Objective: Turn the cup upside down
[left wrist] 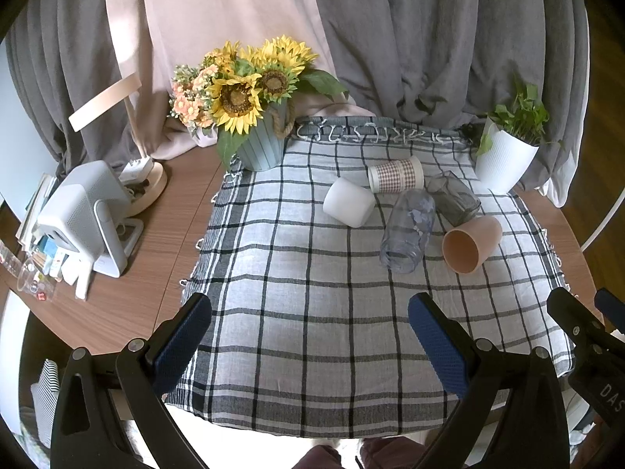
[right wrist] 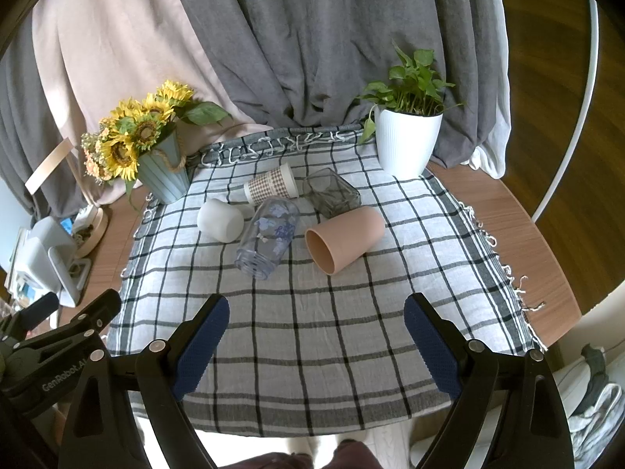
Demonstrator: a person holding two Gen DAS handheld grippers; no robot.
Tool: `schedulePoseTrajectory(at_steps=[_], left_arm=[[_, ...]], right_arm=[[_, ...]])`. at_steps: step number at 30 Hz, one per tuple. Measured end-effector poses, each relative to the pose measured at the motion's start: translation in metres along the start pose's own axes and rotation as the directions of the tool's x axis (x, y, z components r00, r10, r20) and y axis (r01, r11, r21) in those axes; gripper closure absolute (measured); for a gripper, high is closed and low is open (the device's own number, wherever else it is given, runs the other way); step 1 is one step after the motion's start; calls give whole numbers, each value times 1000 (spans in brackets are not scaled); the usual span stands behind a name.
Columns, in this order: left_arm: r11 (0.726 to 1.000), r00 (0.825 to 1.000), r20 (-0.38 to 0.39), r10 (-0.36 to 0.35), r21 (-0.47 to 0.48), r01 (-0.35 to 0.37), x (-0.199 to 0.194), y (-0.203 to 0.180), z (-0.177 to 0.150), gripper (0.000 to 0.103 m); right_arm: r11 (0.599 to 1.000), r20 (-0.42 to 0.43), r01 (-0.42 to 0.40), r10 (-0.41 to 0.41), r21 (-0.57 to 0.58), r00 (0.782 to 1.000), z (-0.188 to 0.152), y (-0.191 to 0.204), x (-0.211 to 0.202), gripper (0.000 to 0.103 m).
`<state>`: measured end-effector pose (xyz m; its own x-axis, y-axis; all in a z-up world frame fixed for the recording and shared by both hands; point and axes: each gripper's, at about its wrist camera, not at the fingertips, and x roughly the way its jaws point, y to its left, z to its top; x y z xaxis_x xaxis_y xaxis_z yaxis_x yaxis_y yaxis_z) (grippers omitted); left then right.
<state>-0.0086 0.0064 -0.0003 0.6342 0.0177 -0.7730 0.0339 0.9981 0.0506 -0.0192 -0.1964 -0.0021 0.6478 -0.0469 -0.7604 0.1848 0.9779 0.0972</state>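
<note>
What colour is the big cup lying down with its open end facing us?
The cup is peachy pink, inside and out, seen best in the right wrist view.

Sunflower pot (left wrist: pixel 261 148), white planter (left wrist: pixel 504 164) (perhaps pothos)

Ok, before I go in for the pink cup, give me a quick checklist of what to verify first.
1. Left gripper jaws open and holding nothing: ok.
2. Right gripper jaws open and holding nothing: ok.
3. Pink cup lying on its side, mouth toward the camera: ok, reachable.
4. Clearance around it: not ok, the clear printed cup and dark glass cup lie close by.
5. Checked cloth flat in front of the cups for setting down: ok.
6. Whether the pink cup touches the dark glass: cannot tell.
</note>
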Motion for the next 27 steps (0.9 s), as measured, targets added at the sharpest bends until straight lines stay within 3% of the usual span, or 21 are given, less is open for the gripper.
schedulePoseTrajectory(at_steps=[27], left_arm=[[1000, 1000, -12, -7, -7, 7, 13, -2, 4, 0]], right_arm=[[1000, -3, -1, 1, -2, 1000, 4, 0, 2, 12]])
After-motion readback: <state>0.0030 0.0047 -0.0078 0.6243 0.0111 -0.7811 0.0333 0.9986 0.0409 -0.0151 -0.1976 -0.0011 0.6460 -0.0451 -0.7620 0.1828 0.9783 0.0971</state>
